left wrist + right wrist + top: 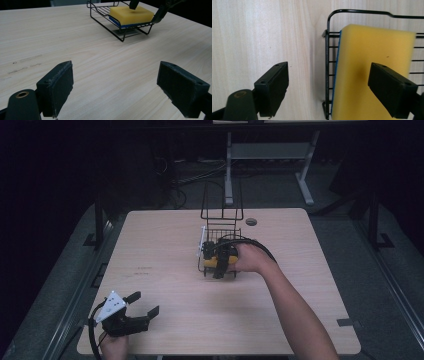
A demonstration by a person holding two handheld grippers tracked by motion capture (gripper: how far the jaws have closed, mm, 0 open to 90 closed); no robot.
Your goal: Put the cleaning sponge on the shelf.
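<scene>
A yellow sponge [372, 75] with a blue underside lies flat in a black wire basket [327, 62] at the middle of the table. My right gripper [328, 82] is open and hovers over the basket's edge, one jaw above the sponge and the other above bare table outside the rim. In the high view the right gripper [223, 262] covers much of the sponge [211, 263] in the basket [222, 227]. My left gripper [144, 303] is open and holds nothing, low over the table's near left corner. From the left gripper [115, 82], the sponge [131, 15] and basket [120, 30] lie far ahead.
The basket has a tall wire back frame [222, 200] on its far side and a white tag [202, 240] on its left. A round grommet [251, 221] sits near the table's far edge. Bare wooden tabletop [160, 250] spreads between the grippers.
</scene>
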